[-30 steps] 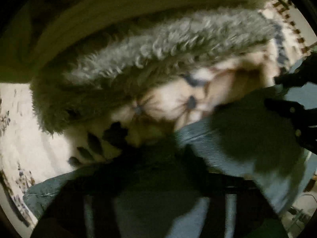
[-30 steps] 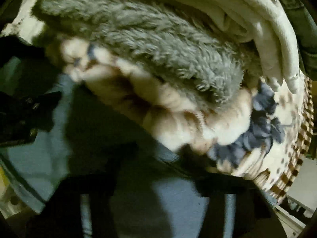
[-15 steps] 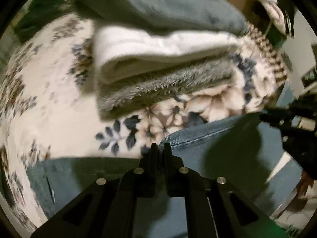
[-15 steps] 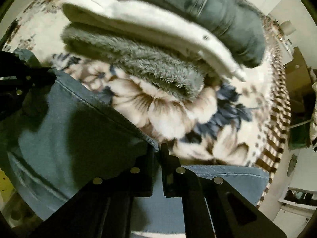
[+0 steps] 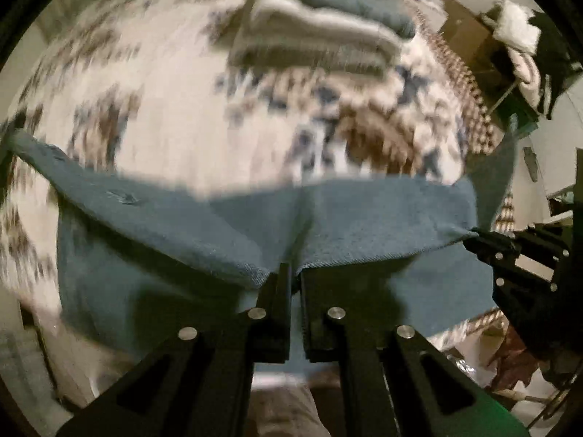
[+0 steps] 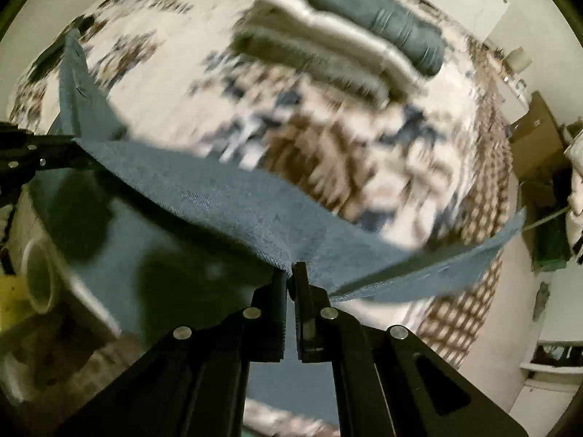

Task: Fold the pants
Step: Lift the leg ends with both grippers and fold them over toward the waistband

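A: Status on the pants (image 5: pixel 364 215)?

B: Blue denim, coarse weave, hem stitching visible. Held up off the bedspread (image 5: pixel 175 109) by one edge, stretched between both tools, the rest hanging below in shadow.

A: Grippers?

B: Left gripper (image 5: pixel 295 273) has its jaws nearly together, pinching the denim edge. Right gripper (image 6: pixel 289 273) is the same: narrow gap, cloth clamped at the tips. Each shows in the other's view, at the frame side, on that same edge.

A: Surroundings?

B: Floral bedspread, cream with brown and navy blooms, checked border on the right. A stack of folded clothes (image 6: pixel 342 36) sits on it beyond the pants: fuzzy grey at the bottom, off-white in the middle, grey-blue on top. Heavy motion blur on all of it. Nothing between tools and cloth.

A: Versus half a second back?

B: Pants edge was low, near the bedspread; now it's raised and pulled taut. The stack sits farther off in both views. Grip unchanged.
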The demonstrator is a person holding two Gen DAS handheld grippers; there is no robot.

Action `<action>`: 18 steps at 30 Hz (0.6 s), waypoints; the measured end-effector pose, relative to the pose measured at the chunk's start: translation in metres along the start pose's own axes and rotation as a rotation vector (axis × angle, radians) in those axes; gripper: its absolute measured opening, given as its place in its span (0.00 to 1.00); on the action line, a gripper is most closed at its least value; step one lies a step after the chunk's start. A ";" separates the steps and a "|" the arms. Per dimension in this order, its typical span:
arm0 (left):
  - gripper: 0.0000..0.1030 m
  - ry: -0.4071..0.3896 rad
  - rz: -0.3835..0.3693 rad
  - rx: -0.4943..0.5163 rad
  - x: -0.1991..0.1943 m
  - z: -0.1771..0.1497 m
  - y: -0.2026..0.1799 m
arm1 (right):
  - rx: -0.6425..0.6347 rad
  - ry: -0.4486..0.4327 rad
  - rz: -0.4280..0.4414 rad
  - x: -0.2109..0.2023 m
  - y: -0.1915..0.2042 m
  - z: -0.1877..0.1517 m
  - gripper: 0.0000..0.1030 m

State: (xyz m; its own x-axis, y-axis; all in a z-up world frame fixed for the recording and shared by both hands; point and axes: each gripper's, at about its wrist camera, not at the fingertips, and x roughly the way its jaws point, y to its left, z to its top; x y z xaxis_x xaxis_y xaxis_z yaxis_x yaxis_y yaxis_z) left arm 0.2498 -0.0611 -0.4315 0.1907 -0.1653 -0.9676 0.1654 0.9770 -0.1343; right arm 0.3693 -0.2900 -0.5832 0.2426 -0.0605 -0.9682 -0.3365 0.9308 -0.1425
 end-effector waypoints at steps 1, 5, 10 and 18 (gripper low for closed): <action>0.02 0.015 0.007 -0.010 0.007 -0.011 0.000 | -0.011 0.017 0.003 0.004 0.008 -0.015 0.04; 0.02 0.111 0.016 -0.070 0.047 -0.051 0.002 | -0.042 0.088 0.030 0.028 0.038 -0.062 0.04; 0.06 0.187 0.126 -0.056 0.068 -0.068 -0.015 | -0.086 0.188 0.043 0.069 0.054 -0.095 0.11; 0.58 0.072 0.120 -0.078 0.043 -0.035 -0.040 | 0.097 0.200 0.117 0.056 0.008 -0.100 0.73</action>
State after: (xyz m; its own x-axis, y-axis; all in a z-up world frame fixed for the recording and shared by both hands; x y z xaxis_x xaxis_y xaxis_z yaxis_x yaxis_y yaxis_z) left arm 0.2177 -0.1030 -0.4755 0.1338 -0.0397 -0.9902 0.0699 0.9971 -0.0305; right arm 0.2889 -0.3219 -0.6594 0.0194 -0.0115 -0.9997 -0.2602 0.9654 -0.0162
